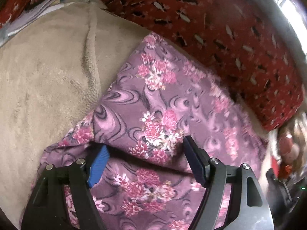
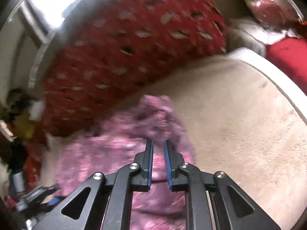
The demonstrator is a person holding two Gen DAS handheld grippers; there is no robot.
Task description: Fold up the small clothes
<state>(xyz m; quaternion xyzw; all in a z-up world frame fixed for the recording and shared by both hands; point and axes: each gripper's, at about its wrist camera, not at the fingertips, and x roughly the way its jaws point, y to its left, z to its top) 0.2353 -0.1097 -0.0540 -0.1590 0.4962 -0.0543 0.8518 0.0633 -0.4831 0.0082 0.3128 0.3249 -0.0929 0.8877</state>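
Item: floral purple cloth, 1 piece, lying on the beige blanket toward its edge along the red patterned cushion. Near portion doubled over, with 1 fold line running across between the left fingers; far corner reaching almost to the cushion.

Left gripper: jaws standing wide, poised over the fold line, blue pads close above the fabric, nothing pinched.

Right gripper: jaws nearly together, a narrow gap left, no fabric visibly caught between them; view heavily blurred, cloth beneath and beyond the tips. Contact with the cloth not determinable.

Risks, judged from present layout:
1. Left pads closing across the doubled edge likely to take 2 layers instead of 1, dragging the fold open rather than extending it.
2. Soft, napped blanket liable to be pinched with the cloth if the fingers press down, lifting both.
3. Right fingers, nearly closed, prone to snag or push the cloth while passing over it, bunching it.
4. Far corner close to the cushion; a fold carried that way likely to ride up against it and lie crooked.
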